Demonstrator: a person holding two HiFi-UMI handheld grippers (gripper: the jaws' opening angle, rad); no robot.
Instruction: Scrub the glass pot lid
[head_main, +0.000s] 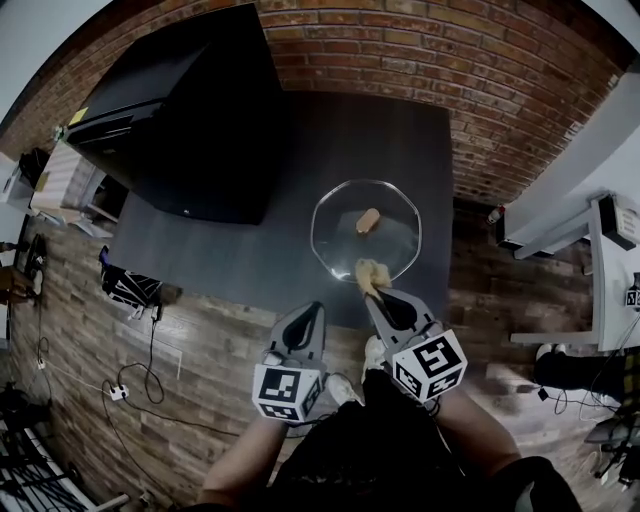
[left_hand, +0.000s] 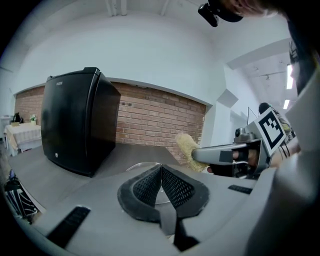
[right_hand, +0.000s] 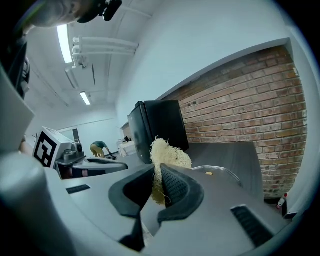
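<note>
Head view shows the glass pot lid lying flat on the dark table, just ahead of both grippers. The right gripper is clamped on a pale fibrous scrubber, whose tuft sits at the lid's near rim. The left gripper, jaws pressed together with nothing between them, hangs beside it, short of the lid.

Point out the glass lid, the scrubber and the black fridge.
glass lid (head_main: 335, 235): head view, pane left of knob
scrubber (right_hand: 170, 156): right gripper view, tuft above jaws
black fridge (left_hand: 70, 130): left gripper view, front face
</note>
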